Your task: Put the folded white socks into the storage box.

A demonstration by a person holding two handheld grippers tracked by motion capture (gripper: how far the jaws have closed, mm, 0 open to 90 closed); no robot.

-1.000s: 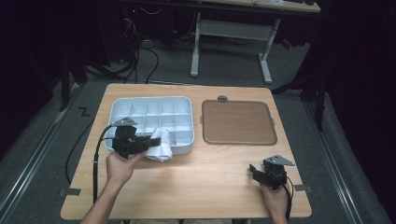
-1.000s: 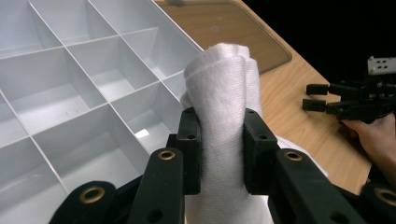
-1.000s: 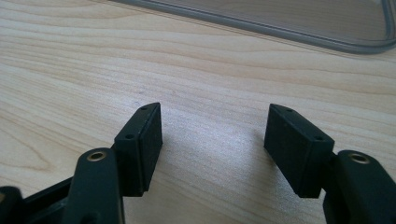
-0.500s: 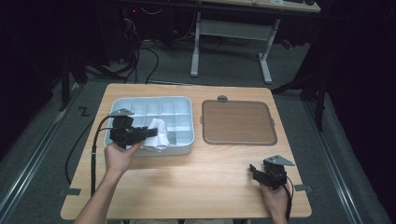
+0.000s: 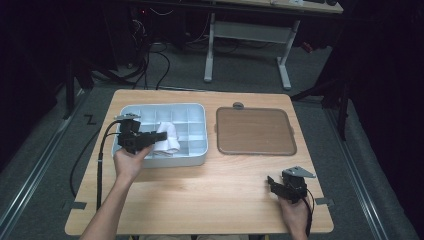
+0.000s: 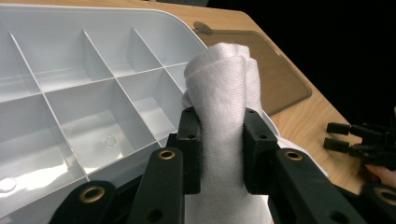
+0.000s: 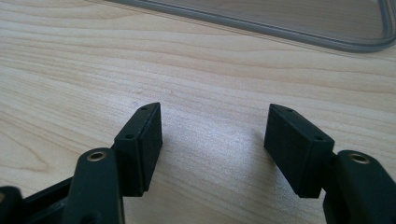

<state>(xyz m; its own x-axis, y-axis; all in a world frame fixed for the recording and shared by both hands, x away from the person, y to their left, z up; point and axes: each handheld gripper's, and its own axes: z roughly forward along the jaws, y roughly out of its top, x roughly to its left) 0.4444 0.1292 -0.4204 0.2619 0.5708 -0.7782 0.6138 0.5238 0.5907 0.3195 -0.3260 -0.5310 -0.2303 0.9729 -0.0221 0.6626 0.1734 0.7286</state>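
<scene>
Gripping white cloth (image 6: pixel 223 107) w/ left gripper (image 6: pixel 222 149) | over divided tray (image 5: pixel 197 150) | right gripper (image 7: pixel 219 144) agape

One cloth (image 5: pixel 167 140), one tray (image 5: pixel 197 111), one lid (image 5: pixel 255 131)

light falls from overhead onto the table (image 5: pixel 210 195); the room around it sits near black. high view soft and a bit grainy. gripper views sharp mid-frame, near jaws slightly blurred, faint sheen on the white tray (image 6: pixel 70 93).

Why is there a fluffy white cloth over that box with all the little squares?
The left gripper is shut on the white cloth, holding it above the divided tray. The lid lies beside the tray, and nothing looks spilled or broken.
</scene>
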